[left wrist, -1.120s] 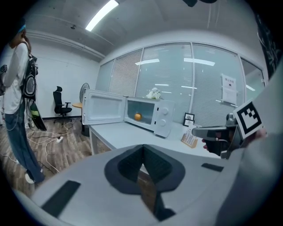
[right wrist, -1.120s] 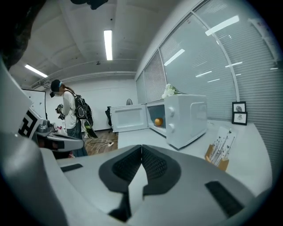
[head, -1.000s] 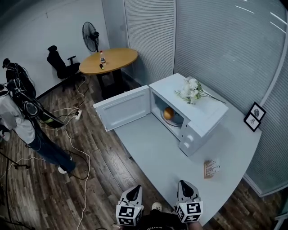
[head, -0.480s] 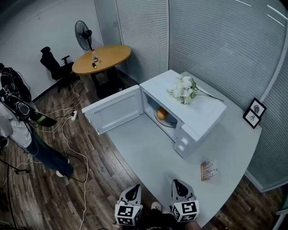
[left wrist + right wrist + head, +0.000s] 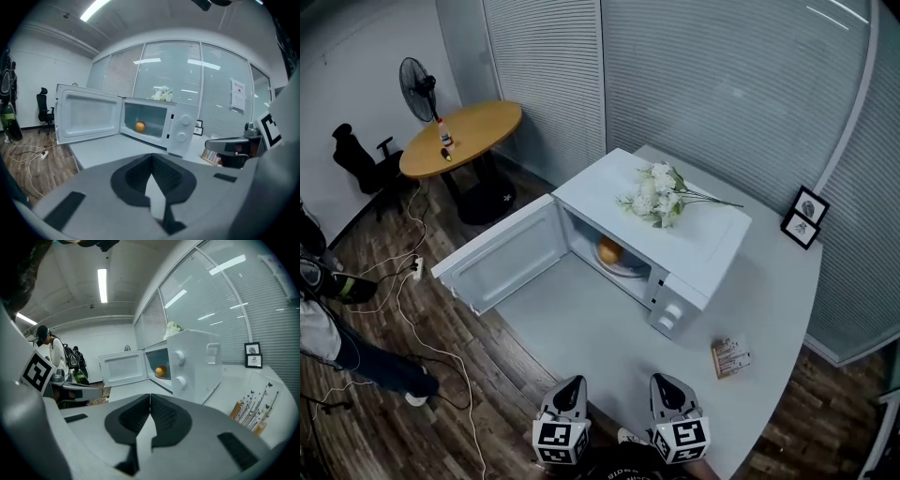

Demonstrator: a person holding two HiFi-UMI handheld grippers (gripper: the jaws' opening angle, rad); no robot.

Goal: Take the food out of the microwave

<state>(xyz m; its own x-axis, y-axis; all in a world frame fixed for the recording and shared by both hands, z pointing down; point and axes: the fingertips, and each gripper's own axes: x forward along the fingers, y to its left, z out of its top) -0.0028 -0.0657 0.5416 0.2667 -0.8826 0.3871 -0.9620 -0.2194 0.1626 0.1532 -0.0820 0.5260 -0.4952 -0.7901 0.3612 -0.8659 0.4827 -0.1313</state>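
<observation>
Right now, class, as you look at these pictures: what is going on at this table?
A person holds a gripper in each hand at the near edge of the table, facing a microwave whose door stands open. The left gripper and the right gripper are both shut and empty, well short of the microwave. The orange food sits inside, not yet taken out.

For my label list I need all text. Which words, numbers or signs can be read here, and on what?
None reads clearly.
Card: print too small.
Sheet on the glass wall: blurred.
Frames: pictures, no words legible.
Microwave dials: no marks legible.
Marker cubes: square patterns, no letters.
Shirt at the bottom edge: letters blurred.
</observation>
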